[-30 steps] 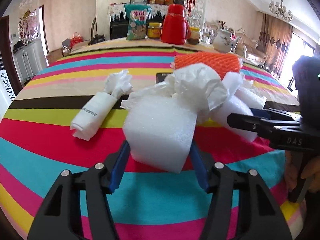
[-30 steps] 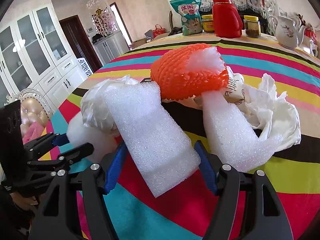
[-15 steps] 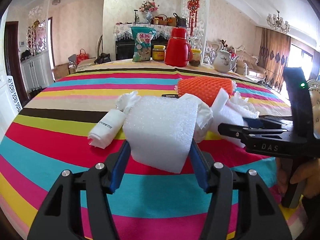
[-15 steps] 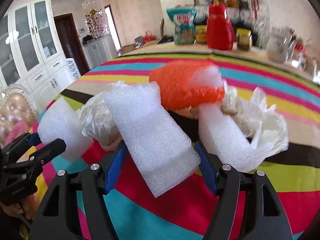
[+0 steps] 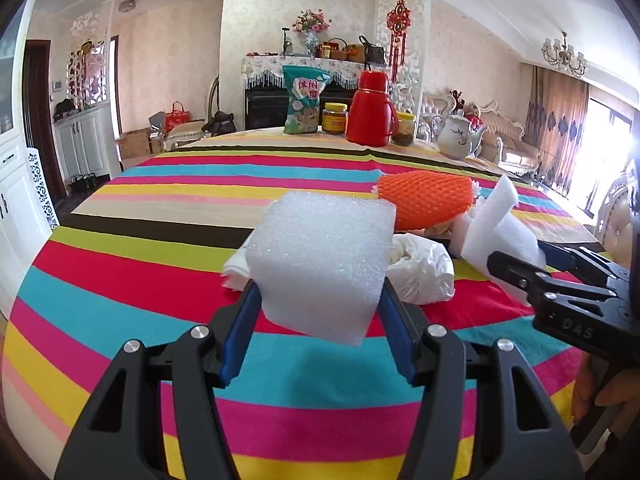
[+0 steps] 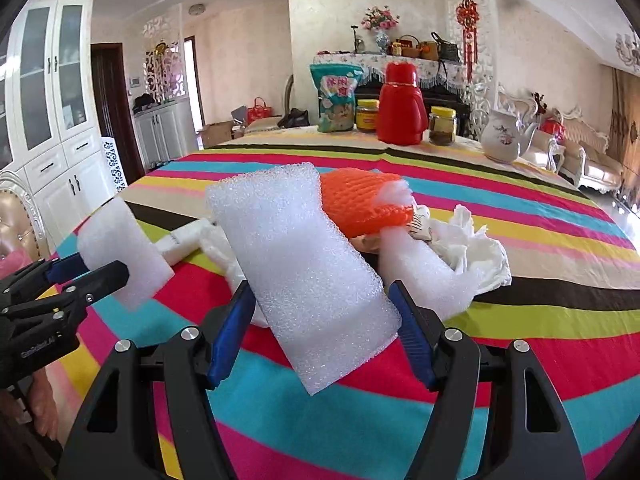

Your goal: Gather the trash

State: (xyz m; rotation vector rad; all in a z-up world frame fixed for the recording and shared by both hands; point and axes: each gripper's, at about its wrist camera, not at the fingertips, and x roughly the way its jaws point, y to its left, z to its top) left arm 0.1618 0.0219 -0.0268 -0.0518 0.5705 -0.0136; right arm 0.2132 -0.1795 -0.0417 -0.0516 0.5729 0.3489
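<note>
Right gripper reads "DAS" (jaws clamp foam block).

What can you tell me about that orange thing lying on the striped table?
The orange net looks like a soft foam mesh sleeve, the kind wrapped around fruit. It lies on its side on the striped tablecloth, bulging, with white stuffing poking out one end. It rests among white foam and crumpled paper; neither gripper touches it.

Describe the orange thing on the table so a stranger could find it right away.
Start at the round table with the striped cloth and look to the heap of white trash near its middle. On top of that heap lies the orange foam net sleeve, a ribbed mesh tube with a white tuft at one end. Everything around it, foam blocks, tissue and bag, is white; it alone is bright orange.
</note>
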